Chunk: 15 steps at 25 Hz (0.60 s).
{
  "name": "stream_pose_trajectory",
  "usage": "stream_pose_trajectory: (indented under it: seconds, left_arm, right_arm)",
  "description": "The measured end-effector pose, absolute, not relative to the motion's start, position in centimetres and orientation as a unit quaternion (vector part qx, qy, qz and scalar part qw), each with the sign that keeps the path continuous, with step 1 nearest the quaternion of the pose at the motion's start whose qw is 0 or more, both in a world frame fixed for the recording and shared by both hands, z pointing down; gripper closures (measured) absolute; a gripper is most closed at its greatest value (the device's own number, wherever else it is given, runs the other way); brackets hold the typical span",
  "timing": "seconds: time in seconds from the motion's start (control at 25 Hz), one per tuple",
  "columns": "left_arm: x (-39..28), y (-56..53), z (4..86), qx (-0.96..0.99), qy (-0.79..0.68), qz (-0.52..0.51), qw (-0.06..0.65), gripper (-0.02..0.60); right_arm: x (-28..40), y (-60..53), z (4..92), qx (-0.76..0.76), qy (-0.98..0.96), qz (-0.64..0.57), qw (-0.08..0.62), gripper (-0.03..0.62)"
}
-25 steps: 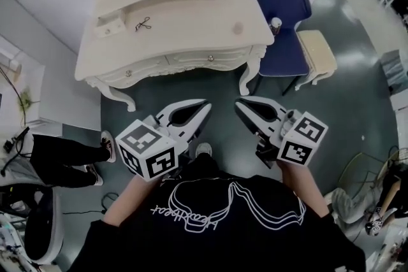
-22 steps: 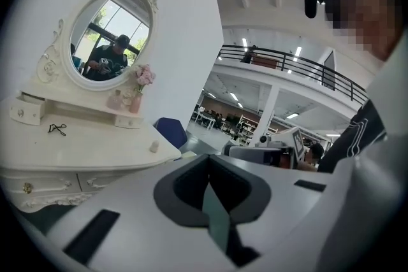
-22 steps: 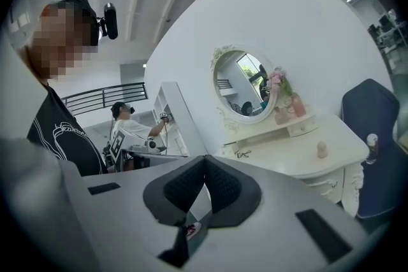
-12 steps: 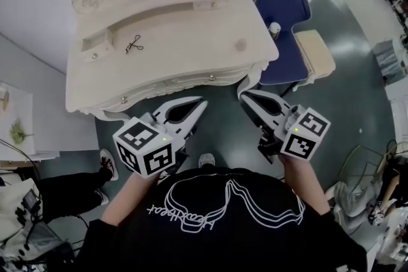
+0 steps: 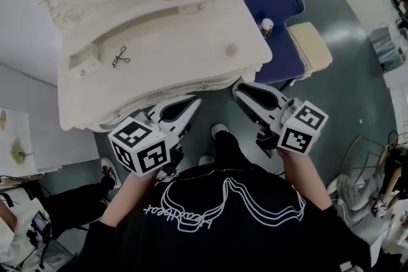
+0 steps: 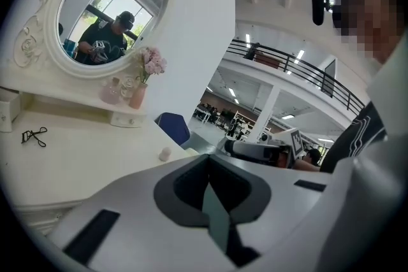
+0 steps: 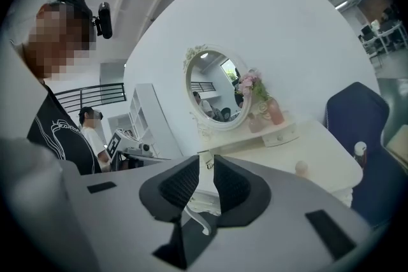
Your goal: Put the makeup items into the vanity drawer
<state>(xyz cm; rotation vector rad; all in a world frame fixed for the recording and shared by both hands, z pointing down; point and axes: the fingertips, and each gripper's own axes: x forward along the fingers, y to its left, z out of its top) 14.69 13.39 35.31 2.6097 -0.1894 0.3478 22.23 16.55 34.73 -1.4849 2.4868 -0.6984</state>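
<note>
Below the left gripper (image 5: 192, 104), the black shirt (image 5: 255, 240) carries script resembling "Heartbeat".

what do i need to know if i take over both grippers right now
Left gripper: jaws shut, empty, hovering in front of the vanity.
Right gripper: jaws have just been opening, slightly apart, nothing between them.
Things: eyelash curler on the tabletop's left side in the head view, small round item on its right side, both untouched.
Done: nothing yet; the front drawer looks shut.
Left: open the drawer, put both items in.
</note>
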Motion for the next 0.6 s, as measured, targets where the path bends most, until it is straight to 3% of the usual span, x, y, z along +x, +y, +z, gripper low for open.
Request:
stream_pose_trajectory:
  seconds: [0.6]
  left_arm:
    - [20.3,5.2,36.9,0.942,-0.129,0.143,0.275,0.577]
  right_arm:
    - [31.2,6.9,41.7,-0.475,0.841,-0.258,-0.002,0.418]
